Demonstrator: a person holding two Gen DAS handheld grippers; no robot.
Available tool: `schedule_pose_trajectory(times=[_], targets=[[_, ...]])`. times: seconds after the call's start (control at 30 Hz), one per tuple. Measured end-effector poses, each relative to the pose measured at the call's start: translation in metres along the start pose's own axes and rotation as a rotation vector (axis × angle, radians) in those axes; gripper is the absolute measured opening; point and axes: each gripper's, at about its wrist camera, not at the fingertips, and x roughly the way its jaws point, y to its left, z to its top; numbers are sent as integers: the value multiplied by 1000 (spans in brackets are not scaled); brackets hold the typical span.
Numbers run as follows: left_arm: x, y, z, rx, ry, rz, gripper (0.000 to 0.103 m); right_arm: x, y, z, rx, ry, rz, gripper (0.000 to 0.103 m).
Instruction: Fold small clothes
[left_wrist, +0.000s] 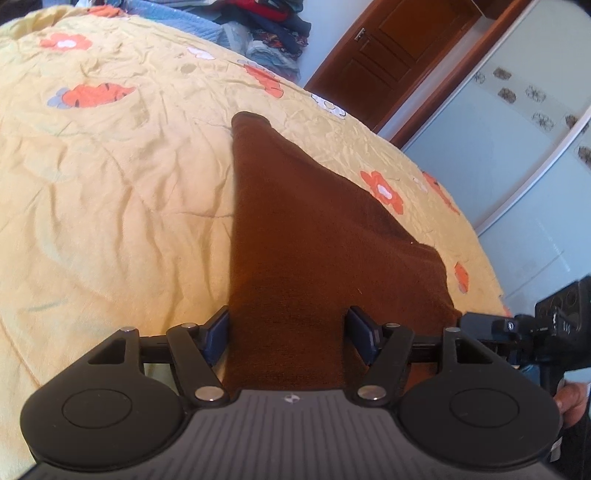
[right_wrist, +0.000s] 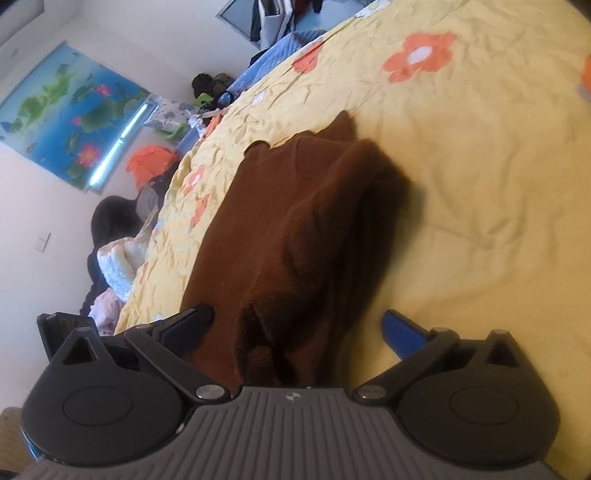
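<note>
A small brown knitted garment (left_wrist: 295, 229) lies on the yellow flowered bedspread (left_wrist: 110, 177). In the left wrist view it runs from between my fingers away to a narrow end. My left gripper (left_wrist: 288, 332) has its jaws apart, and the near edge of the cloth passes between them. In the right wrist view the garment (right_wrist: 295, 221) is bunched, with a raised fold along its right side. My right gripper (right_wrist: 299, 328) is open wide, and the cloth's near end lies between its fingers. The right gripper also shows at the right edge of the left wrist view (left_wrist: 546, 332).
The bed's edge curves on the right in the left wrist view, with a pale wardrobe (left_wrist: 517, 147) and a brown door (left_wrist: 388, 48) beyond. Piled clothes (left_wrist: 273, 26) lie at the bed's far end. More clothes (right_wrist: 118, 258) lie beside the bed in the right wrist view.
</note>
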Motion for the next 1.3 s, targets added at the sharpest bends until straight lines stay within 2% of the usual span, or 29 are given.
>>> schedule_pose_trajectory(times=[0.13,0.23,0.27,0.3,0.33,0.37,0.43,0.53,0.57,0.63,0.67,0.7,0.73,0.77,0.8,0.87,0.93,1.03,1.1,1.13,1.2,1.3], targets=[[2,-4,0,25,-1,18,69,12,16,4,-74,21,-41,102],[4,-8,0,54,1,38,68,16,26,5,-160,36,-96,90],[5,-10,0,69,6,51,60,16,28,4,-187,35,-118,76],[5,-11,0,76,13,53,48,15,28,3,-202,32,-144,52],[4,-11,0,67,23,41,43,14,24,4,-189,43,-143,45],[0,-10,1,51,31,23,36,12,17,5,-159,50,-114,40],[-8,-12,0,49,44,19,33,6,13,0,-148,56,-97,34],[-15,-13,-11,112,44,56,32,-11,17,-12,-164,34,-91,32],[-11,-12,-16,131,45,79,37,-12,14,-16,-162,29,-96,31],[-14,-12,-22,154,3,85,43,-10,4,-24,-151,10,-95,32],[-19,-15,-24,161,-10,103,52,-11,1,-27,-132,-16,-74,39],[-25,-19,-26,175,-29,127,66,-13,1,-29,-107,-34,-67,50],[-34,-24,-31,211,-63,154,72,-18,3,-32,-87,-56,-73,57],[-44,-30,-38,265,-109,187,78,-26,7,-37,-84,-91,-95,74],[-53,-35,-47,315,-149,220,82,-35,14,-44,-102,-132,-126,90],[-63,-44,-65,382,-180,276,83,-52,28,-62,-174,-195,-205,102],[-61,-48,-80,406,-147,308,83,-60,39,-81,-239,-209,-303,103],[-44,-50,-94,394,-81,369,83,-54,47,-103,-290,-167,-451,103],[-40,-51,-97,368,-107,397,92,-41,48,-113,-296,-130,-516,103],[-37,-52,-95,360,-97,396,93,-35,53,-119,-312,-150,-559,103],[-32,-52,-97,369,-101,399,103,-22,61,-122,-309,-170,-635,103],[-28,-52,-97,366,-115,395,103,-1,68,-122,-296,-222,-722,103]])
